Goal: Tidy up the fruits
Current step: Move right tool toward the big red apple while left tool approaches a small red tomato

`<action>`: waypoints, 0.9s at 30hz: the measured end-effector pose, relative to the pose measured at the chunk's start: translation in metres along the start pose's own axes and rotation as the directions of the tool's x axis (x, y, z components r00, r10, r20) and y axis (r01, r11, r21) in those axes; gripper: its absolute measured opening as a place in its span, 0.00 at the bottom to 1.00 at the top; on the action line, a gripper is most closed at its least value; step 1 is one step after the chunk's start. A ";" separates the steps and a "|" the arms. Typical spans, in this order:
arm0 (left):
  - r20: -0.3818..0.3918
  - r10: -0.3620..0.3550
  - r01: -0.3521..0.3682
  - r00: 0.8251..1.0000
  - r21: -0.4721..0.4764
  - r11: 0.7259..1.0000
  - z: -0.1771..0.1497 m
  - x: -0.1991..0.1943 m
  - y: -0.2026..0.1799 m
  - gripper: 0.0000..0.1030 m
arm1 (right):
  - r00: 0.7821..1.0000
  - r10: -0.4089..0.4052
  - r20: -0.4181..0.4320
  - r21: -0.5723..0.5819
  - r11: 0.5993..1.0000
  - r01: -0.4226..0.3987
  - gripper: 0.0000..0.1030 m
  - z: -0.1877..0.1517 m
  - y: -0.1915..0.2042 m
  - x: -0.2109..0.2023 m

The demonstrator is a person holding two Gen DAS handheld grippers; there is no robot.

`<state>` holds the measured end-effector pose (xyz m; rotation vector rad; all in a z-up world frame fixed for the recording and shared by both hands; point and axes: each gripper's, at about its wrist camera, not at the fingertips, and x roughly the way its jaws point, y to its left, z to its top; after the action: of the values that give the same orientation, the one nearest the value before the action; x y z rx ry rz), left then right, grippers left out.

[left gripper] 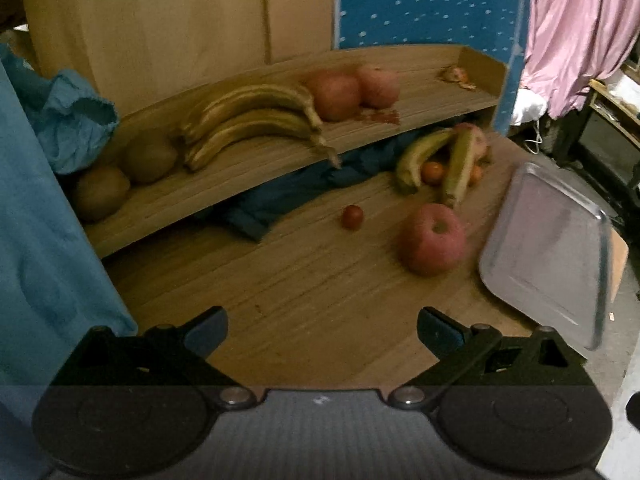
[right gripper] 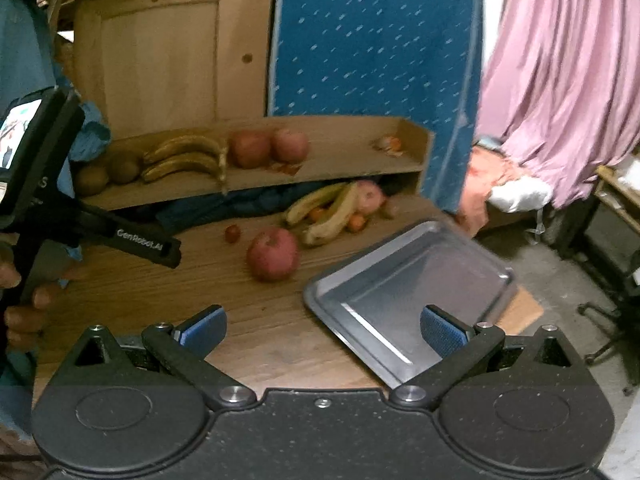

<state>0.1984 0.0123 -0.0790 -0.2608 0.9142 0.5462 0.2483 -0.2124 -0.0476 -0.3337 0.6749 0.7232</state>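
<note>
With metal tray (right gripper: pixel 408 280) bare at frame right, barely started: apple (right gripper: pixel 273 254), banana pile (right gripper: pixel 324 212) loose on tabletop (right gripper: pixel 160 292); left hand-held gripper (left gripper: pixel 322 330), right hand-held gripper (right gripper: pixel 323 330) spread, empty.

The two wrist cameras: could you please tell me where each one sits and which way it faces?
Left wrist: low over the table, facing the shelf; its open left tongs show.
Right wrist: further right, above the tray corner; open right tongs, a hand holding the other tool.
Shared: apple, bananas, tray.
</note>
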 end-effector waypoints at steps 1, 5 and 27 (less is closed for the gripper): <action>-0.002 0.001 -0.001 1.000 -0.005 1.000 0.002 0.002 0.003 1.00 | 1.000 0.008 -0.010 -0.009 1.000 -0.008 0.99 0.002 0.002 0.005; -0.029 0.004 -0.005 1.000 -0.027 1.000 0.010 0.018 0.015 1.00 | 0.998 0.042 -0.047 -0.039 0.998 -0.044 0.99 0.009 0.008 0.028; -0.130 0.009 -0.007 0.991 0.012 1.000 0.069 0.108 0.001 1.00 | 0.964 0.197 -0.179 -0.183 0.956 -0.230 0.99 0.034 0.009 0.172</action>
<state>0.2975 0.0798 -0.1251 -0.2854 1.0449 0.5359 0.3524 -0.1036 -0.1374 -0.5146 0.7992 0.9836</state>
